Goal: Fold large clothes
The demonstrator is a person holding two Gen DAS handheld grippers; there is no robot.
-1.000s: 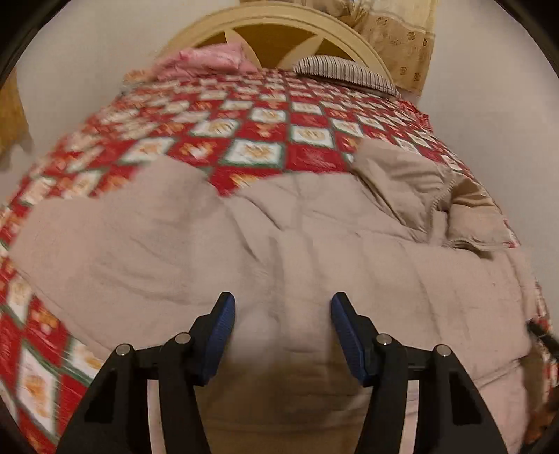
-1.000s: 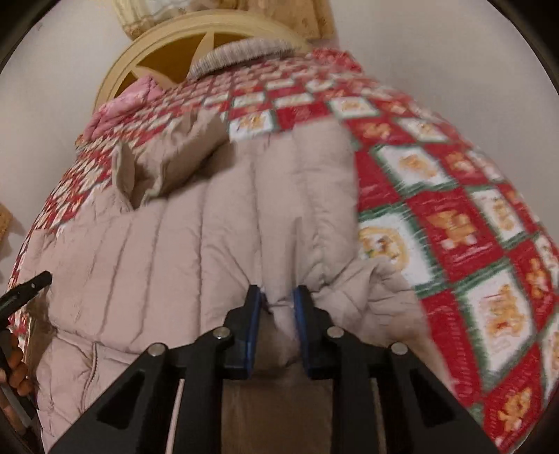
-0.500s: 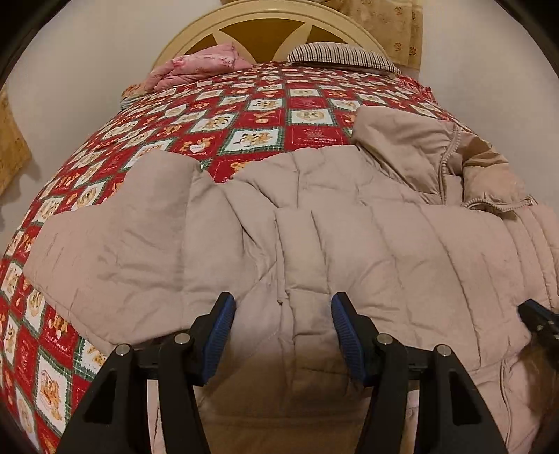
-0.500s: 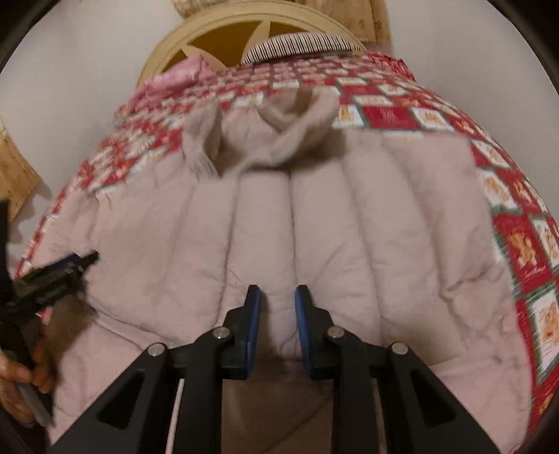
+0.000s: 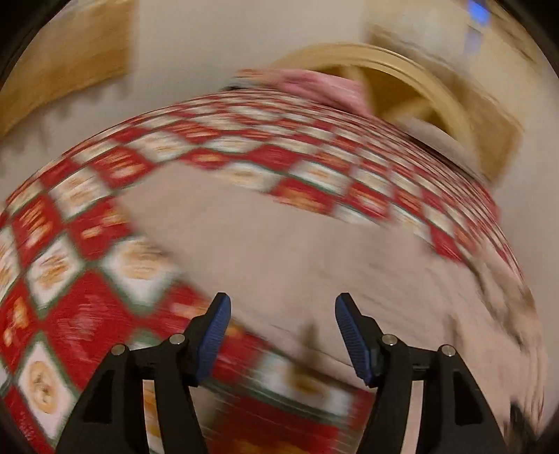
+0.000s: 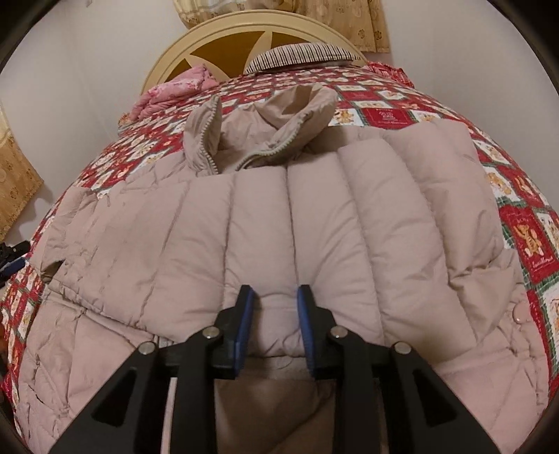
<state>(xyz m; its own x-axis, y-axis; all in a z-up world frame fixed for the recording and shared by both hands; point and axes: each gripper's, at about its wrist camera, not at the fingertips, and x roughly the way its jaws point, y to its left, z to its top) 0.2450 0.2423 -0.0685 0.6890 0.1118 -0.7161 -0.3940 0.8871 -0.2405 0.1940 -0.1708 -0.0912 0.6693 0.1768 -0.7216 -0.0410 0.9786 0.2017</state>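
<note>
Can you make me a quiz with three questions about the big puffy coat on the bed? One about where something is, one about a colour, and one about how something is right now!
1. Where is the pink blanket?
A. by the headboard
B. on the coat
C. on the floor

2. What colour is the coat?
A. blue
B. beige
C. green

3. How is the coat lying?
A. rolled into a ball
B. spread out on the bedspread
C. hanging on the wall

Answers:
1. A, it is bunched against the headboard.
2. B, its quilted panels are pale beige.
3. B, it lies across the red checked bedspread, hood toward the headboard.
</note>
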